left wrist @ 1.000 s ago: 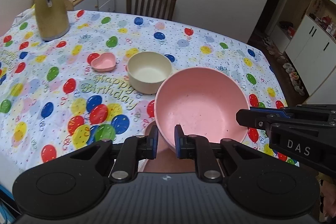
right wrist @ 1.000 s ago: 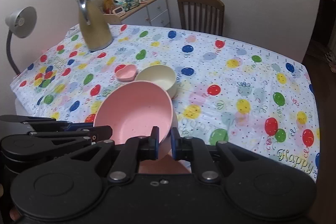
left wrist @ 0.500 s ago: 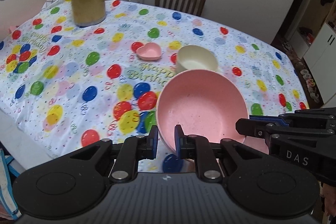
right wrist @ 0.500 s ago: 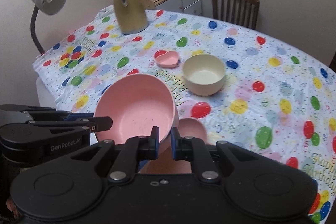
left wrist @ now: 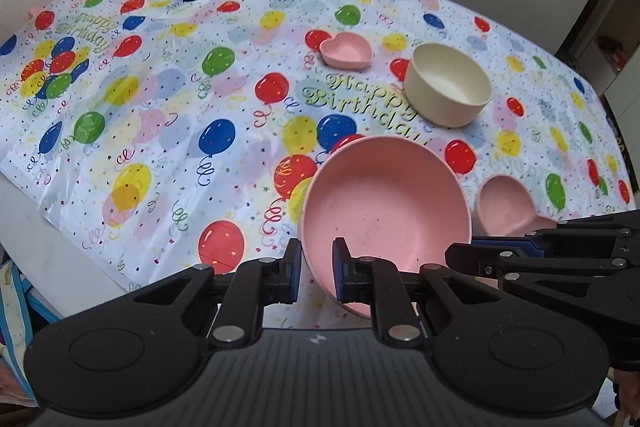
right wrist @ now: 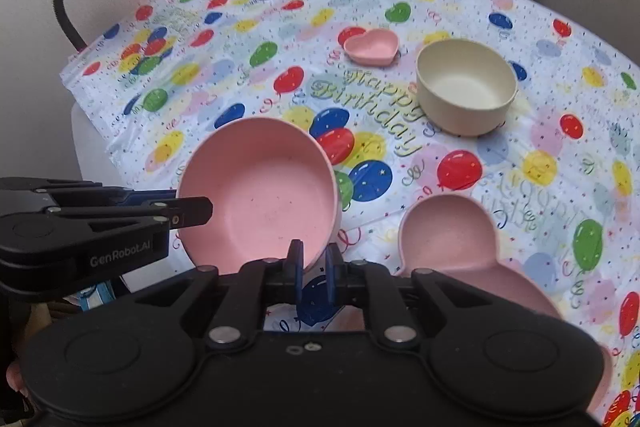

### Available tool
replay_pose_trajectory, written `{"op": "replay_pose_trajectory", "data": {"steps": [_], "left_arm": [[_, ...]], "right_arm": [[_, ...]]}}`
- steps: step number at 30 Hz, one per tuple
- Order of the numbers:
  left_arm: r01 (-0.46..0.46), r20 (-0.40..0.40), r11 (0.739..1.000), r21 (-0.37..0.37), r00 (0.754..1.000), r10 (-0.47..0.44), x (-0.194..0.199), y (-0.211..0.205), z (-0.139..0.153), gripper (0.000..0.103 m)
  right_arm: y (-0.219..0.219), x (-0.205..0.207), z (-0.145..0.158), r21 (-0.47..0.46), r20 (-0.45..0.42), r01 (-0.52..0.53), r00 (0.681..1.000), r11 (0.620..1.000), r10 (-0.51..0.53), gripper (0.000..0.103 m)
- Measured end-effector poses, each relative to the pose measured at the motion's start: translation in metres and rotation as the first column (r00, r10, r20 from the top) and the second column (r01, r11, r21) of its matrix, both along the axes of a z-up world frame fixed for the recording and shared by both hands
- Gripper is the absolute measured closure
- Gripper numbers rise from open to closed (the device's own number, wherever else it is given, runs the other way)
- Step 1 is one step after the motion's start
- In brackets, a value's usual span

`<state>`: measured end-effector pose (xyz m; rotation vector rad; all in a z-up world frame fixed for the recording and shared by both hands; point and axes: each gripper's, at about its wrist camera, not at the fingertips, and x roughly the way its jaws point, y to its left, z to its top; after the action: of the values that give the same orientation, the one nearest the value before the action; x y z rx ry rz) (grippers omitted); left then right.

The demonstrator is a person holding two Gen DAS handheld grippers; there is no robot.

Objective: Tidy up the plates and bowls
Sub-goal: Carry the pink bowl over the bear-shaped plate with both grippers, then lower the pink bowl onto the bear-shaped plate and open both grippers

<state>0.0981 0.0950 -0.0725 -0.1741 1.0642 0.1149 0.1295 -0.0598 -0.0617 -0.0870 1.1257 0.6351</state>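
Two grippers at work on one pink bowl [left wrist: 384, 203]: left gripper [left wrist: 316, 265] pinching its near rim; right gripper [right wrist: 311, 267] narrow, left pad on the rim, grip not certain. Bowl tilted, lifted clear of the balloon tablecloth [left wrist: 160, 115] at the near table edge. Just right, resting flat, a pink mouse-eared plate [right wrist: 452, 239]. Farther back, a cream bowl [right wrist: 466, 91], then a pink heart dish [right wrist: 372, 47], both apart and unstacked. Sorting barely begun, by the look of it: nothing nested yet, all four pieces left to gather.
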Motion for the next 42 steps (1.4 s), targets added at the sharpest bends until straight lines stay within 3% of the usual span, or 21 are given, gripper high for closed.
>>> {"op": "replay_pose_trajectory", "data": {"steps": [11,26,34,42], "left_arm": [[-0.013,-0.073,1.0,-0.019,0.997,0.012,0.012,0.02,-0.031,0.088],[0.0,-0.086,0.999,-0.035,0.996,-0.003,0.019,0.025,-0.036,0.088],[-0.029,-0.073,0.999,-0.025,0.997,0.028,0.012,0.027,-0.03,0.084],[-0.028,0.001,0.999,-0.026,1.0,0.028,-0.005,0.013,-0.004,0.084]], "right_arm": [[0.026,0.01,-0.029,-0.044,-0.068,-0.016,0.998,0.999,0.013,0.092],[0.029,0.02,-0.034,-0.039,-0.091,0.006,0.996,0.999,-0.009,0.092],[0.022,0.018,-0.026,-0.009,-0.087,0.004,0.996,1.0,-0.005,0.091],[0.003,0.008,-0.003,0.052,-0.047,-0.004,0.999,0.999,0.006,0.089]]}}
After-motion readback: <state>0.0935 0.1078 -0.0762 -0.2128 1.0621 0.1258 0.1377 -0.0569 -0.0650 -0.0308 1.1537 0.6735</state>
